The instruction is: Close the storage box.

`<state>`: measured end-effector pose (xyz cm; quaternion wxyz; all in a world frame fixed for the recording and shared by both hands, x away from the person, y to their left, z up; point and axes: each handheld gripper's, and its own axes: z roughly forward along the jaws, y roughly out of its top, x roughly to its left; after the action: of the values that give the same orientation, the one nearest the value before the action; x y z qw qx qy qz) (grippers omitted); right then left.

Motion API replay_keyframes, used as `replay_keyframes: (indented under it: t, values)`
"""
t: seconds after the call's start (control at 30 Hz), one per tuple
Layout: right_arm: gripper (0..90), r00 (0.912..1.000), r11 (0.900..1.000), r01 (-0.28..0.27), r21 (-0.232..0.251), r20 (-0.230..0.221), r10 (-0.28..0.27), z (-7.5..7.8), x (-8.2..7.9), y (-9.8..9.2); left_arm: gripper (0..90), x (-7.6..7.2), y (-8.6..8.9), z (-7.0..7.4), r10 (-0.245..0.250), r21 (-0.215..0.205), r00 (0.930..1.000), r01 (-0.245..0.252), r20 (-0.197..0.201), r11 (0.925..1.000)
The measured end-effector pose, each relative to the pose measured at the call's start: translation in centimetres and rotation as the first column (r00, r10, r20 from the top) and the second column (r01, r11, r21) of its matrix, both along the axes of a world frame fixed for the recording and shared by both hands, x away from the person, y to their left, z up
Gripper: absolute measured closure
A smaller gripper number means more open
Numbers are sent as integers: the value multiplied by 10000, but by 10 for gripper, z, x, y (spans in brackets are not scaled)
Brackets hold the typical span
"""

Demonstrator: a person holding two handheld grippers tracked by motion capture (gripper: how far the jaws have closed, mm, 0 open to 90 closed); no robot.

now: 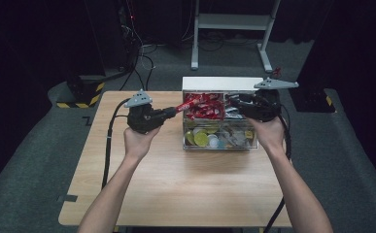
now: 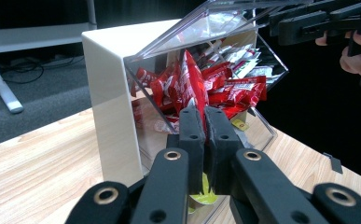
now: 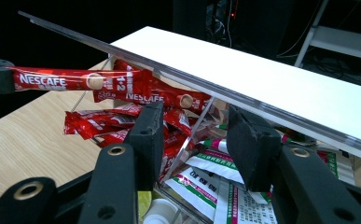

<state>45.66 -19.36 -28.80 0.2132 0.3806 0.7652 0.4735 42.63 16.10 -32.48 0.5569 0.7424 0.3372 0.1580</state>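
Two grippers work at one clear box (image 1: 190, 141). From above, the left gripper (image 1: 176, 109) pinches one red coffee stick (image 1: 189, 102) beside the red pile. Its own view shows jaws pressed on that stick (image 2: 190, 86). The right gripper (image 3: 201, 140) props the lid (image 3: 178, 77), green packets below.

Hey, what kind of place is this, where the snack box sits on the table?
Probably a lab or recording studio, not a kitchen: black curtains surround a lone wooden table, cables trail across grey carpet, and hazard-striped stand bases sit nearby.
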Motion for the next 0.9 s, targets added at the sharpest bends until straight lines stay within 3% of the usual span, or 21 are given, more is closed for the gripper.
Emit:
replay_keyframes:
  t: [0.23,0.9]
  values:
    - [568,10000,10000,6,19,3,-6,0,0,0,867,-6,3,-1,75,188,9999,-77,107,9998]
    - [569,10000,10000,-1,5,32,1,0,1,0,867,-14,14,-1,173,90,9997,-175,146,9998]
